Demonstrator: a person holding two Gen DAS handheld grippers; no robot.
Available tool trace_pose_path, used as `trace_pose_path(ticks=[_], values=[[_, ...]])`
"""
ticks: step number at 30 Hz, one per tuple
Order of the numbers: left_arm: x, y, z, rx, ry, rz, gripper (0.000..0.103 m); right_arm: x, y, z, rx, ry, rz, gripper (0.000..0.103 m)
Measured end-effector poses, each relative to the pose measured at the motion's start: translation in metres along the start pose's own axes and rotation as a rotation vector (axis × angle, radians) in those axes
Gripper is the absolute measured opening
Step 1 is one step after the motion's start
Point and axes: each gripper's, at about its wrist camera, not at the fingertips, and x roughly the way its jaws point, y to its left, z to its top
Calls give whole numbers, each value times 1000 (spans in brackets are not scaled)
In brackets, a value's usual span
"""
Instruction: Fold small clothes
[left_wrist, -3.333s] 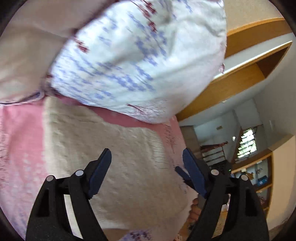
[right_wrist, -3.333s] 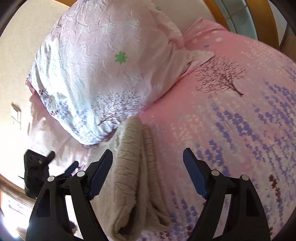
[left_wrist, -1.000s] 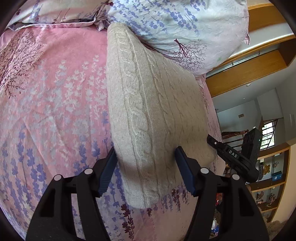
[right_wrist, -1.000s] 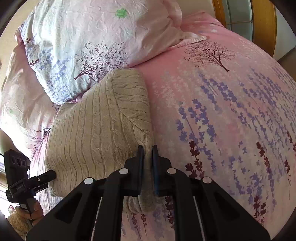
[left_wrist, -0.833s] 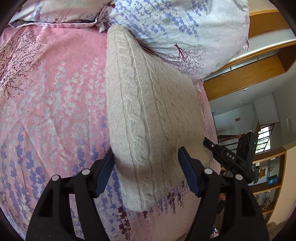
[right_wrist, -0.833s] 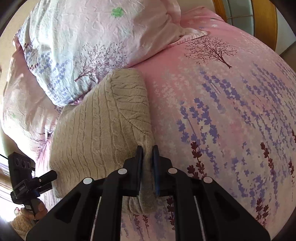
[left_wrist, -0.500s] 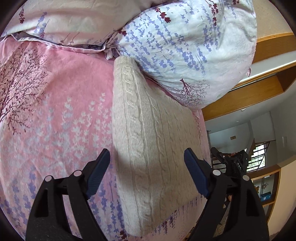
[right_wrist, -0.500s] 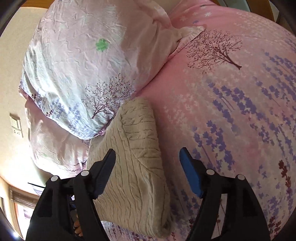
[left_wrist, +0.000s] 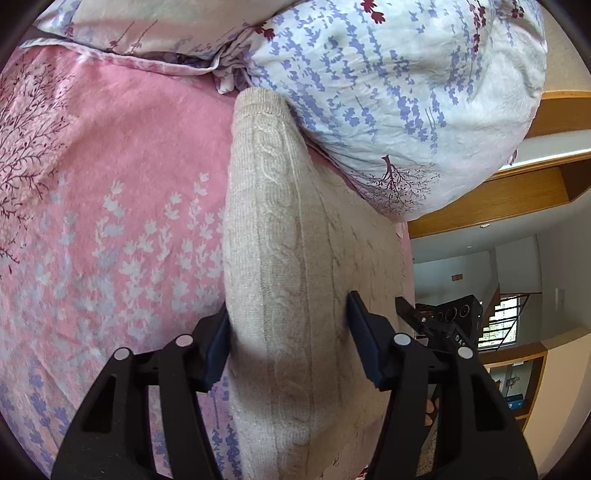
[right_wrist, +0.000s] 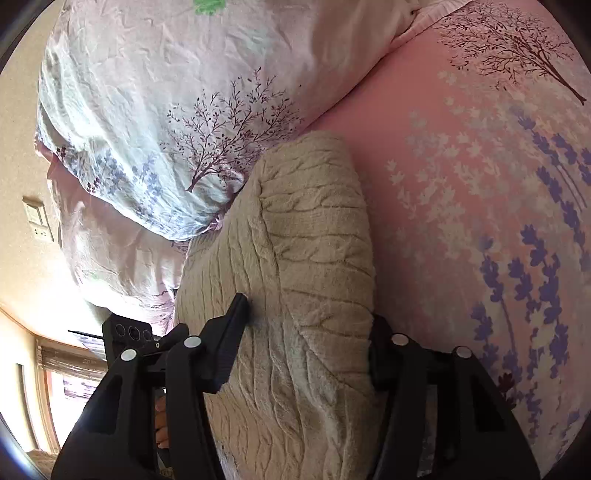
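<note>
A folded beige cable-knit sweater (left_wrist: 295, 258) lies on the pink floral bed (left_wrist: 110, 221), its far end pressed against a pillow (left_wrist: 388, 92). The left gripper (left_wrist: 288, 343) straddles one thick folded edge, jaws apart with the knit bulging between them and touching both pads. The right gripper (right_wrist: 310, 332) straddles the other end of the sweater (right_wrist: 303, 277), jaws likewise apart and pressed into the knit beside the pillow (right_wrist: 166, 110).
</note>
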Motion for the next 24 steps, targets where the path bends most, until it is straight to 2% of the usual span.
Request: trace_pose_path(ticks=[2,5,8,15,20,22,24], values=[[-2,3,-1,-4,-9,-17,44,1,-5,-2,47,3,39,36],[-11,5,-1,-3,-10,-36,39,-1,-3,-5,75,-1,86,33],[-29,7,-3,-5,-8,-73,37,0,10,-9,68,2,125,31],[-104,45,-14,-33,-52,-33,37,41,58,-38,-32,126,162,29],[-152,76,-26,-33,-80,50,39,72,101,-61,-201,191,134,28],[-152,89,-32,-56,-86,104,42,81,108,-66,-251,184,85,28],[-151,98,-35,-67,-111,111,46,86,106,-65,-259,176,36,28]])
